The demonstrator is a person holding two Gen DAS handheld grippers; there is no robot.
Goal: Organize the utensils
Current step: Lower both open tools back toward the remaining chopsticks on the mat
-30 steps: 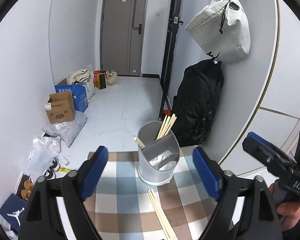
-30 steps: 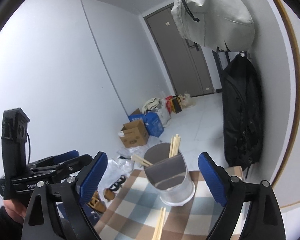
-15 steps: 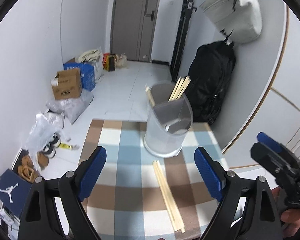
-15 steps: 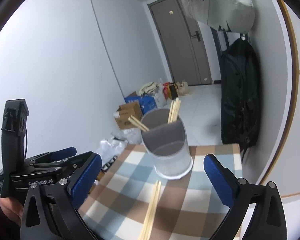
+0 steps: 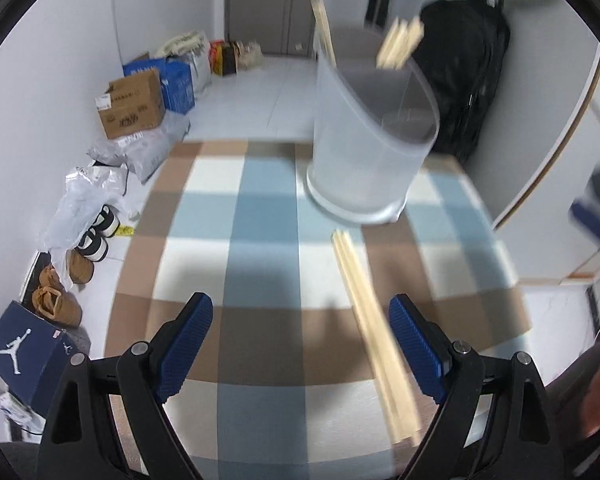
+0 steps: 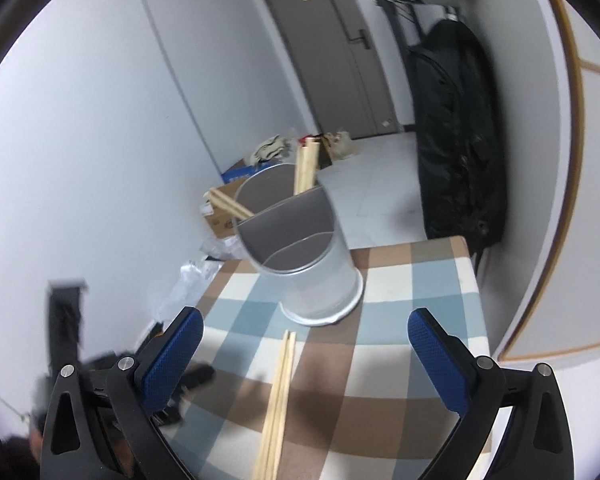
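A pair of loose wooden chopsticks (image 5: 364,312) (image 6: 278,400) lies on the checked tablecloth (image 5: 260,208) (image 6: 420,280), in front of a grey divided utensil holder (image 5: 368,140) (image 6: 308,256). More chopsticks (image 5: 400,44) (image 6: 306,168) stand in the holder's rear compartments. My left gripper (image 5: 300,320) hovers open above the cloth, with the loose chopsticks just inside its right finger. My right gripper (image 6: 306,328) is wide open over the same pair, which runs between its fingers without touching them. Each gripper shows blurred at the edge of the other's view.
A black backpack (image 5: 460,80) (image 6: 456,140) hangs on the wall behind the table. Cardboard boxes (image 5: 132,104), bags and shoes (image 5: 96,236) lie on the floor to the left. The table's far edge is just behind the holder; its right edge runs beside the wall.
Both grippers have sunk toward the table and tipped downward, so the holder and the loose chopsticks look closer. The right jaws have widened a little.
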